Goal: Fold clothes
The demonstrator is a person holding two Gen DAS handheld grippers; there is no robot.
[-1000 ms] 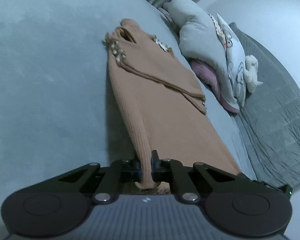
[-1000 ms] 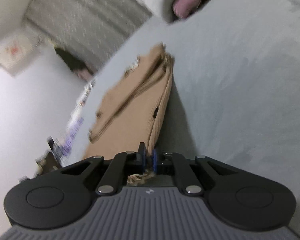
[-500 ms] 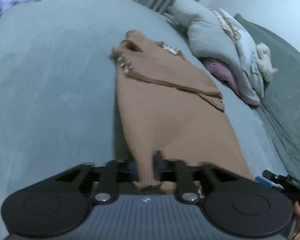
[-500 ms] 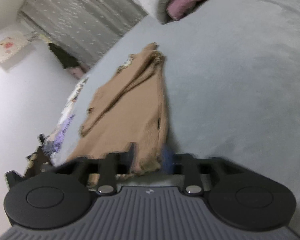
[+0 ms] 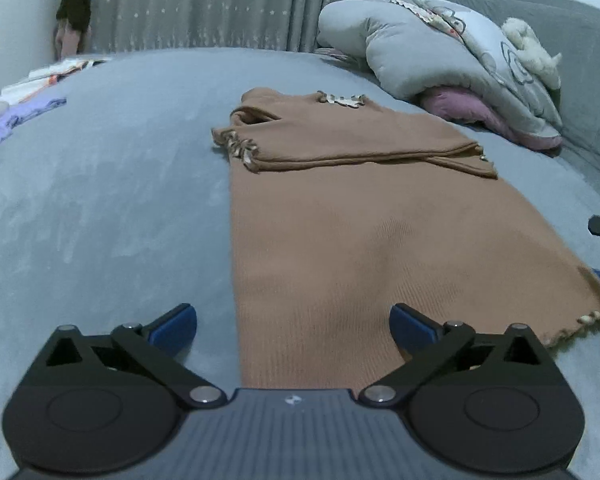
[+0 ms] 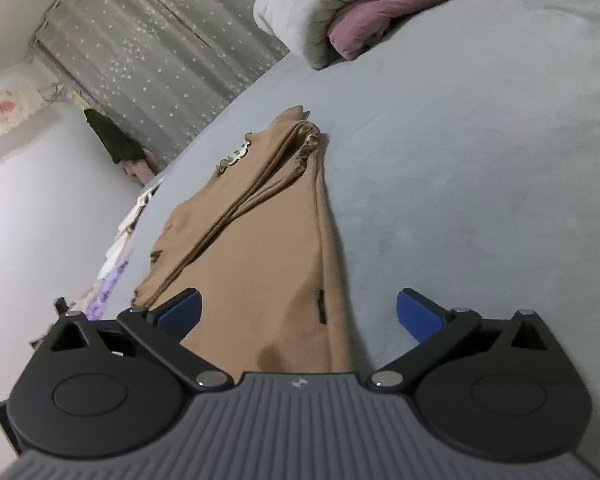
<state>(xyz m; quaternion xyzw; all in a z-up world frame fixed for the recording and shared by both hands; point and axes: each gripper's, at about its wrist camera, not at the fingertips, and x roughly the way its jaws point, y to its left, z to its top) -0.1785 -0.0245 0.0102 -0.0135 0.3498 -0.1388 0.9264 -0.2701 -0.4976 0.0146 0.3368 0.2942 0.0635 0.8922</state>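
A tan ribbed knit garment lies flat on the grey bed, its sleeves folded across the chest at the far end. My left gripper is open just above the hem's left corner, holding nothing. The garment also shows in the right wrist view, stretching away from the camera. My right gripper is open over the hem's right corner, holding nothing. The hem edge itself is hidden under both gripper bodies.
A heap of grey and pink bedding with a plush toy lies at the far right. Purple and white clothes lie at the far left edge. A grey curtain hangs behind the bed.
Both grippers were shut on the garment's hem, holding it raised. They have lowered it flat onto the bed and opened, letting go.
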